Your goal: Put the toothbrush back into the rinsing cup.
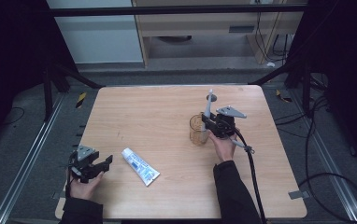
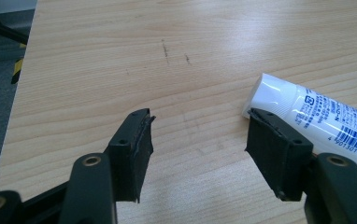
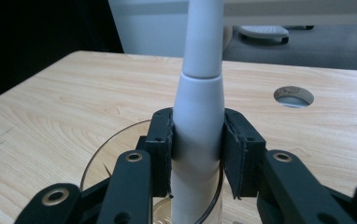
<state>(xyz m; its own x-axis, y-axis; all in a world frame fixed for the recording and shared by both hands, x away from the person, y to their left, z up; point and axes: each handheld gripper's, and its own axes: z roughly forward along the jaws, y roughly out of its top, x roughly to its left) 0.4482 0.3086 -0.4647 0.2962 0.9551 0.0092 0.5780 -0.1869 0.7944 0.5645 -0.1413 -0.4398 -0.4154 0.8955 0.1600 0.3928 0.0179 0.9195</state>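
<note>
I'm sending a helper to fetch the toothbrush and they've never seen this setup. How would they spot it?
Look at the wooden table, then its right half, where a clear amber cup stands. The toothbrush rises upright out of that cup, gripped by the right tongs. It is the one tall, pale grey stick, unlike the white tube lying flat near the left tongs.

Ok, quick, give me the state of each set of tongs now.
Left tongs: open, nothing between them, beside the white tube.
Right tongs: shut on the grey toothbrush, over the glass cup.
</note>
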